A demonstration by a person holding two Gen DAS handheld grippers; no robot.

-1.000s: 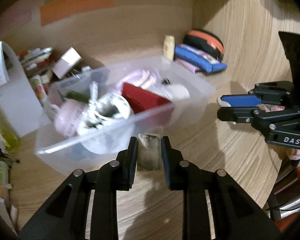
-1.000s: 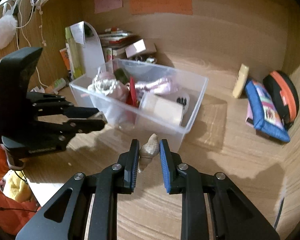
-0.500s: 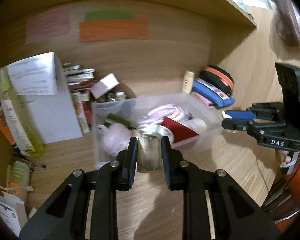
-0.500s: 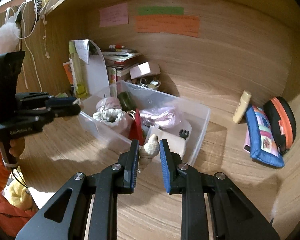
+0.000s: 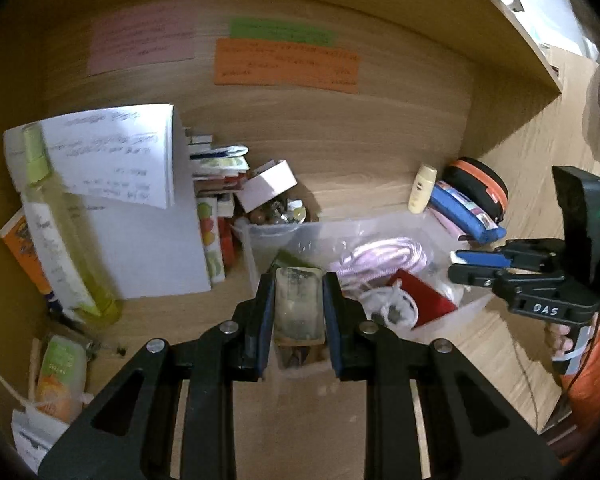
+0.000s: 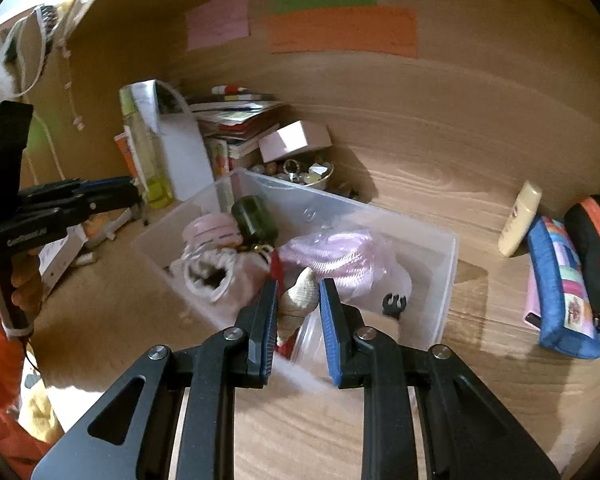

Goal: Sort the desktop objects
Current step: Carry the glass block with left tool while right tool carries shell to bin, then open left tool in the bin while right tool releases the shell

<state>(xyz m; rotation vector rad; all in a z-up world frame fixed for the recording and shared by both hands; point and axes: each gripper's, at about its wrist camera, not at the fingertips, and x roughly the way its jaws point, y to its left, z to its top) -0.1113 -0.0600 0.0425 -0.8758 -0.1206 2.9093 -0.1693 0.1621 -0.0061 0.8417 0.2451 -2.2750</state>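
A small clear glass jar [image 5: 299, 304] is clamped in the left gripper [image 5: 299, 312], a cream spiral seashell [image 6: 298, 303] pinched in the right gripper [image 6: 299, 312], both above the clear plastic bin [image 6: 446, 280]. Both judged light, rigid, breakable, slippery; the shell is best held across its widest whorl, the jar at mid-body.

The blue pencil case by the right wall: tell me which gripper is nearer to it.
Right. The right gripper, holding a seashell over the clear bin, is just left of the blue pencil case. The left gripper, holding a small jar, is farther left.
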